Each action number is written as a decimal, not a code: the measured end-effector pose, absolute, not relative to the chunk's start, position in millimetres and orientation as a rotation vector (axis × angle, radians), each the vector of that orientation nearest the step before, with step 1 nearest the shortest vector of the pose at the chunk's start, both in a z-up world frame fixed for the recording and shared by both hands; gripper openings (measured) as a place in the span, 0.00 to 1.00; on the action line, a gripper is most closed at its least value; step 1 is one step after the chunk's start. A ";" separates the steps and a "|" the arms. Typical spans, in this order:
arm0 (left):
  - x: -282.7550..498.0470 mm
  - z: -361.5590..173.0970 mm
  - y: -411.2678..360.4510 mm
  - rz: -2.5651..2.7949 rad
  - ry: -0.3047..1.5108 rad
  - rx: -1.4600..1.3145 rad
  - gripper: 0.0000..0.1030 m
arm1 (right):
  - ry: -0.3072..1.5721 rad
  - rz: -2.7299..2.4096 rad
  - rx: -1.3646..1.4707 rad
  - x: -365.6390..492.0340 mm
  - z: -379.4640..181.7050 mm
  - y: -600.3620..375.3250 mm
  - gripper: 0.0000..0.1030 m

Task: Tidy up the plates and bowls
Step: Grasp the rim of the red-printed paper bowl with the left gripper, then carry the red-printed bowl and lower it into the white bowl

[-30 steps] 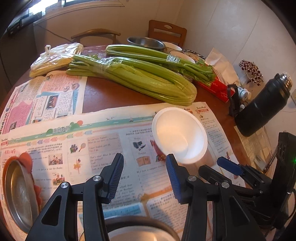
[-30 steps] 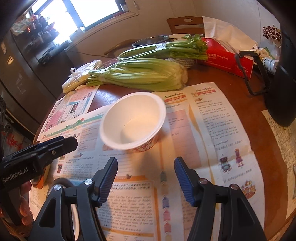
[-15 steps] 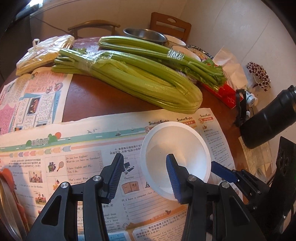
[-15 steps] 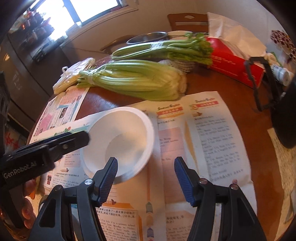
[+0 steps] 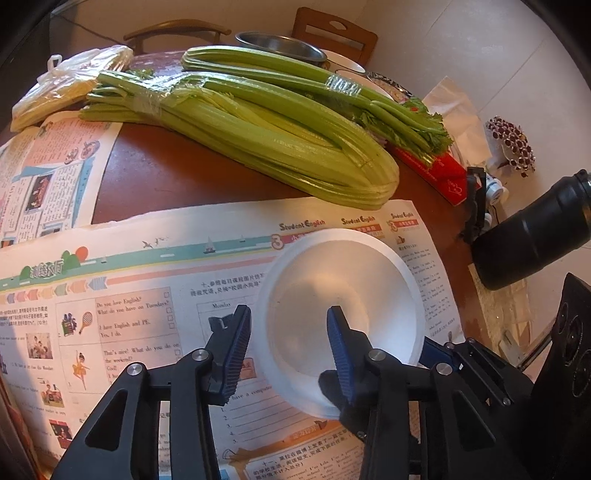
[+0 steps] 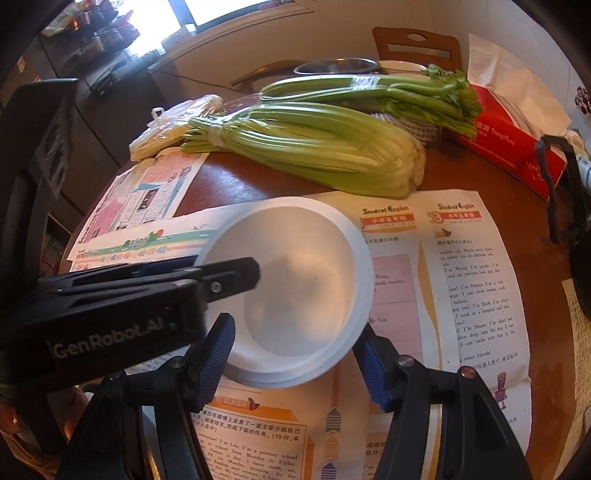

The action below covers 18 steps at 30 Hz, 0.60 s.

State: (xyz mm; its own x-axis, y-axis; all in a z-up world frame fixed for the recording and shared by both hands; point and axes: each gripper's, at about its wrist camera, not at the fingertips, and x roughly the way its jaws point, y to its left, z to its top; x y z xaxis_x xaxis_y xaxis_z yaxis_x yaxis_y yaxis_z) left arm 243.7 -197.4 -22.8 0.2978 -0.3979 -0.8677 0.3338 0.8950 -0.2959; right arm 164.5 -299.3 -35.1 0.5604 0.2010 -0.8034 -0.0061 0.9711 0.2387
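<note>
A white bowl sits on newspaper on the round wooden table; it also shows in the right wrist view. My left gripper is open, with its right finger inside the bowl and its left finger outside the near left rim. My right gripper is open and straddles the bowl's near side, one finger on each side of it. The left gripper's body reaches in from the left over the bowl's rim. A steel bowl and a white dish stand at the far edge.
Two celery bunches lie across the table behind the bowl. A red tissue box, a black flask and a plastic bag stand around them. Newspaper sheets cover the near table. Chairs stand behind.
Both grippers have moved forward onto the white bowl. The left finger now sits inside its rim and the right gripper straddles it. The steel plate at left has left the view.
</note>
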 end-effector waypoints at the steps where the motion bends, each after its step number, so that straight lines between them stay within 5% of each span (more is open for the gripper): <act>1: 242.5 -22.6 -197.8 -0.482 1.169 -0.057 0.39 | 0.967 0.130 0.220 163.8 -34.4 -298.0 0.61; 18: 211.6 2.2 -171.4 -0.476 1.115 -0.065 0.39 | 0.937 0.157 0.184 139.6 -15.8 -271.9 0.63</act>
State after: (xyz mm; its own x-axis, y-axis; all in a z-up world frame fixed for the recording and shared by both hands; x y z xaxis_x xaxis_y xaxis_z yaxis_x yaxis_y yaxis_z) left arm 211.6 -171.4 2.2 0.3508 -0.3989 -0.8473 0.3352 0.8983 -0.2841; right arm 139.6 -271.9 -15.8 0.5832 0.2135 -0.7838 -0.0539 0.9729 0.2249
